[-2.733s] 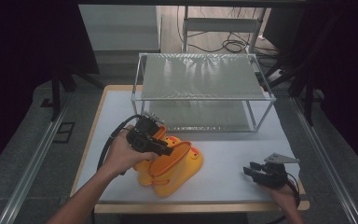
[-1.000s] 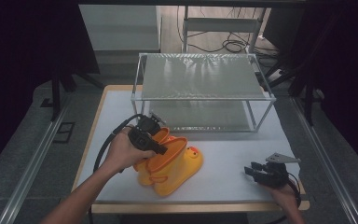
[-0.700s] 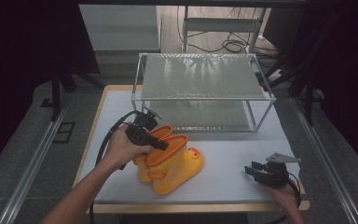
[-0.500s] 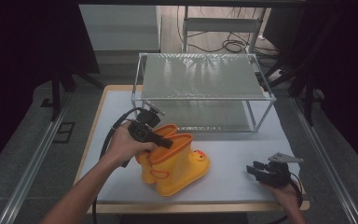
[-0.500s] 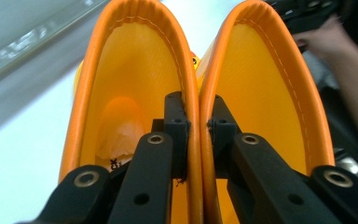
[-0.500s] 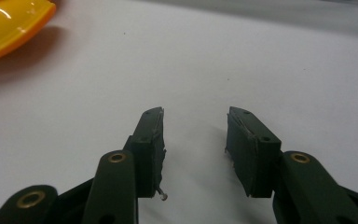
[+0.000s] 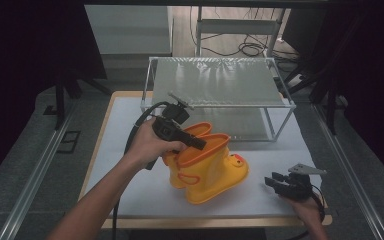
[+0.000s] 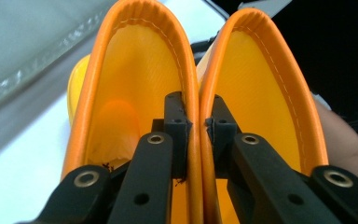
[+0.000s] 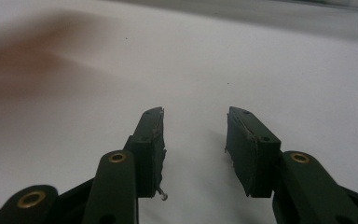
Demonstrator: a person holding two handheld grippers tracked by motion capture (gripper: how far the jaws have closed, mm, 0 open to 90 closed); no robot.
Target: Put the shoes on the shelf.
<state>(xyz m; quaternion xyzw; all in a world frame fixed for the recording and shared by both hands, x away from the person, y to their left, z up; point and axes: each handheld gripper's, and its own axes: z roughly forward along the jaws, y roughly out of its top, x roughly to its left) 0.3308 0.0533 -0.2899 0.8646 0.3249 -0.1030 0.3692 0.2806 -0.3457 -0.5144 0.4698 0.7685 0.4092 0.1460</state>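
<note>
My left tongs (image 7: 196, 143) are pinching the pair of yellow rain boots (image 7: 207, 167) by their tops: in the left gripper view one jaw sits inside each shaft, and between them the two adjoining orange-trimmed cuffs (image 8: 193, 107) are pressed together. I judge that is why I hold them there, since catching both inner walls in one bite lets a single grip carry the two boots as one. In the high view the boots stand upright near the middle of the white surface (image 7: 130, 185), toes pointing toward my right, with a small duck face on the toe (image 7: 236, 160) of the nearer one. Whether the soles rest on the surface or hang just above it I cannot tell. Behind them, toward the far edge, stands a metal-framed rack (image 7: 215, 82) with a frosted top shelf and a lower level beneath it; the boots sit just in front of its near left corner, apart from it. Its nearness suggests it may be where the boots belong, though nothing confirms that. My right tongs (image 7: 276, 182) lie low at the near right corner of the surface, well apart from the boots, jaws spread with nothing between them; the right gripper view shows bare white surface through the gap. I take it that hand is simply parked out of the way, leaving room for the left.
</note>
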